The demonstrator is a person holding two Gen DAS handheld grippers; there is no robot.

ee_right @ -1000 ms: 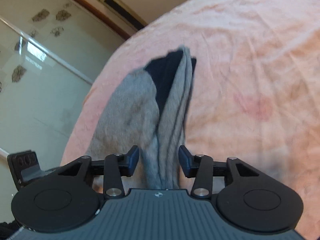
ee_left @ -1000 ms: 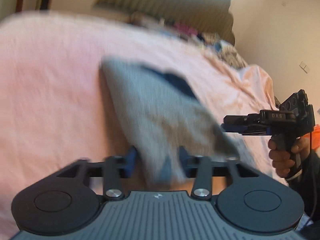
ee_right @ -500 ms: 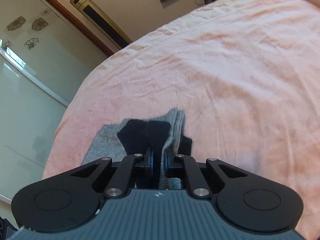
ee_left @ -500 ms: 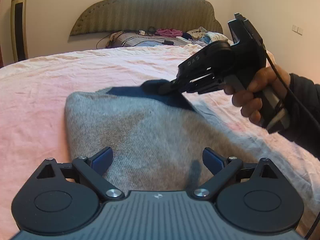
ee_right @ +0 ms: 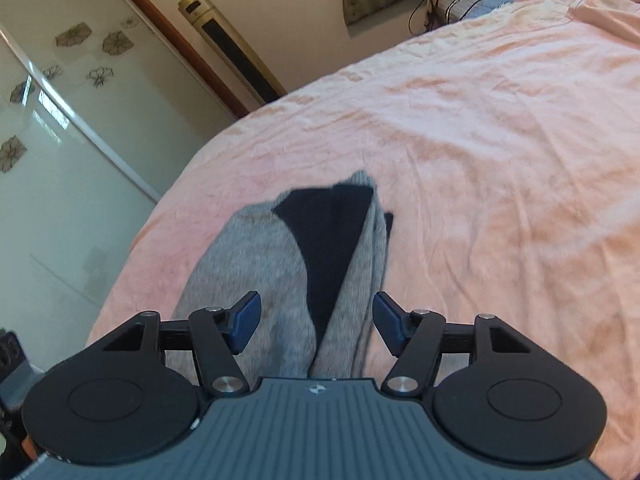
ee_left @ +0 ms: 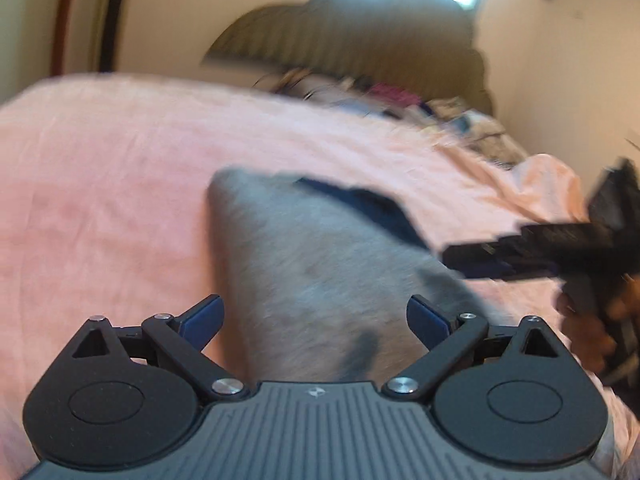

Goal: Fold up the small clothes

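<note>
Gaping wide, the left tongs (ee_left: 315, 320) hover over the near end of the grey garment (ee_left: 320, 280) and grip nothing; their blue pads (ee_left: 202, 318) stand apart on either side of the cloth. The right tongs (ee_right: 316, 324) are likewise released, with the garment running up between the spread pads but neither pad touching it as far as the right wrist view shows. From the left wrist view the right tongs (ee_left: 500, 258) appear just beyond the garment's far right edge, held in a hand (ee_left: 596, 320).

The garment itself lies on the pink bed sheet (ee_right: 500, 160), near the bed's edge, grey knit with a dark navy panel (ee_right: 328, 232) showing where the layers part. It looks only partly folded: one grey strip lies ridged alongside the navy panel rather than flat.

With both tongs free, nothing pins the fold, so springy knit may creep open again. A careless re-grasp could pinch the sheet along with the garment, since the sheet is wrinkled just beside it, and drag both. Closing on only the top layer would peel the fold apart. The left wrist view is blurred, suggesting quick motion; a hasty sweep could nudge the garment toward the bed's edge.
</note>
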